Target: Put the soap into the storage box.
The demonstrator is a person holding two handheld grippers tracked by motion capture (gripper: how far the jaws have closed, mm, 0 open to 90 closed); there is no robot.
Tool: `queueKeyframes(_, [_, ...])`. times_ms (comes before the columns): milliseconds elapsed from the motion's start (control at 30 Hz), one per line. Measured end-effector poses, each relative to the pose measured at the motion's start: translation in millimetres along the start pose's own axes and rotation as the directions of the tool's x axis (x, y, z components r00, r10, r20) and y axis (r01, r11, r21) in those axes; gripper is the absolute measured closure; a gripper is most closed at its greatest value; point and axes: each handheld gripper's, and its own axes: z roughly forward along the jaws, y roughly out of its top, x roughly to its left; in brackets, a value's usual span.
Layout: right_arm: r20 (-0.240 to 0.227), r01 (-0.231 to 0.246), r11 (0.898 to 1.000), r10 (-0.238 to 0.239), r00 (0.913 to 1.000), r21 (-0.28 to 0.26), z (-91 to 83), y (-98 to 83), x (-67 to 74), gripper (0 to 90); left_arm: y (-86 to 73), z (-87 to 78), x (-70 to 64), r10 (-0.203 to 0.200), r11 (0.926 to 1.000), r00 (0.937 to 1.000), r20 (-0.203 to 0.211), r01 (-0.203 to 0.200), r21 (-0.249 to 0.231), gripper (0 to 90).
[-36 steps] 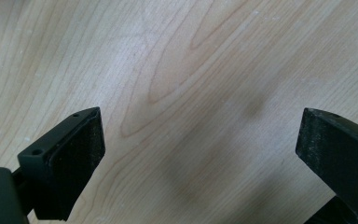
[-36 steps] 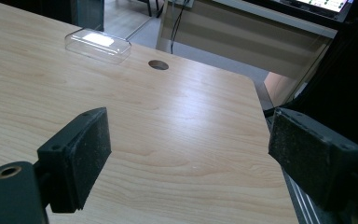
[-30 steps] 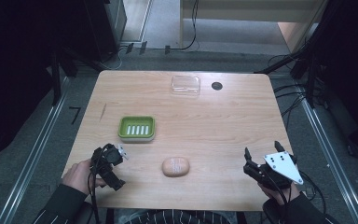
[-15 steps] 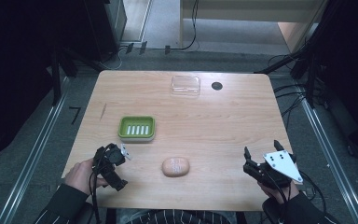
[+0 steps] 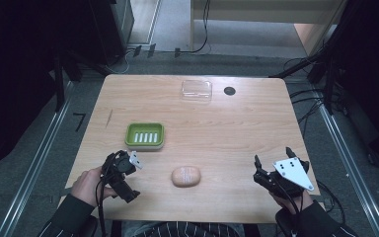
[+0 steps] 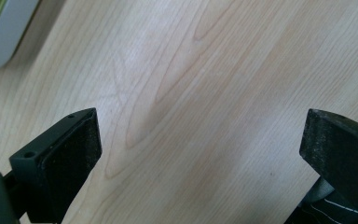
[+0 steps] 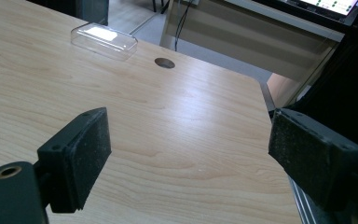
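left gripper (image 5: 121, 174) – jaws apart, soap (image 5: 186, 176) to its right | right gripper (image 5: 271, 170) – jaws apart, empty | dish (image 5: 144, 135) just beyond left gripper

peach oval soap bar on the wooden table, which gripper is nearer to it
Left. The left gripper sits just left of the peach oval soap bar; the right gripper is farther off, near the table's right edge.

Bare wood lies between the left gripper (image 5: 123, 174) and the soap (image 5: 186, 176); the green dish (image 5: 144, 136) stands just behind.
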Motion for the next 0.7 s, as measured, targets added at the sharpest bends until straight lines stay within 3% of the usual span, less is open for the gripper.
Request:
queueKeyframes(400, [-0.009, -0.004, 1.0, 0.004, 0.9999, -0.001, 2.0, -0.9, -2.8, 13.6, 24.2, -3.3, -6.6, 0.053, 0.9983, 0.9986, 0.004, -0.053, -0.024, 0.0])
queueKeyframes(700, [-0.003, -0.011, 1.0, 0.011, 0.9999, 0.002, 1.7, -2.8, -5.8, 13.6, 43.9, -0.5, -13.1, 0.112, 0.9932, 0.9936, 0.01, -0.112, -0.031, 0.0])
